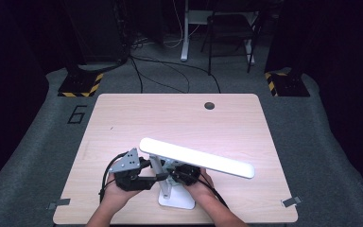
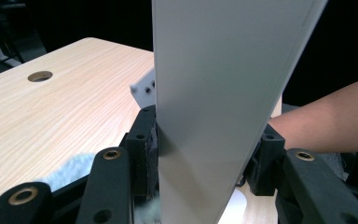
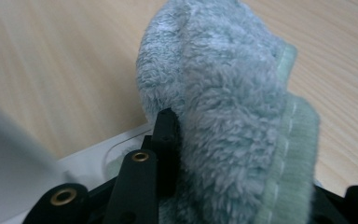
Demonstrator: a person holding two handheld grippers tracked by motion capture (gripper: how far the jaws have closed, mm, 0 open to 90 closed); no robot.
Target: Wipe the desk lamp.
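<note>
High view — table: light wooden table (image 1: 123,118) with a round cable hole (image 1: 209,105) near its far edge; two metal clips sit at its near corners.
Lamp: white desk lamp (image 1: 196,158) stands at the near middle of the table, its flat base (image 1: 177,200) close to the near edge, its long head slanting from upper left to lower right above both hands.
Lamp stem: white upright stem (image 1: 163,182) rises from the base between the two grippers.
Left gripper: left gripper (image 1: 144,177) sits just left of the stem, grey three-cornered plate on top, held in the person's left hand (image 1: 116,196).
Left gripper view — jaws: both black jaws are pressed against the flat white lamp arm (image 2: 214,107), one on each side — a narrow grip holding the arm; a forearm shows at the right.
Right gripper: right gripper (image 1: 182,176) sits just right of the stem, under the lamp head, held in the right hand (image 1: 203,187).
Right gripper view — jaws: the jaws are closed on a fluffy pale blue-green cloth (image 3: 228,116) with a stitched green edge; the cloth bulges up past the jaw tips, just above the white base.
Cloth, second sighting: a blurred tuft of it shows low at the left in the left gripper view, beside the jaw.
</note>
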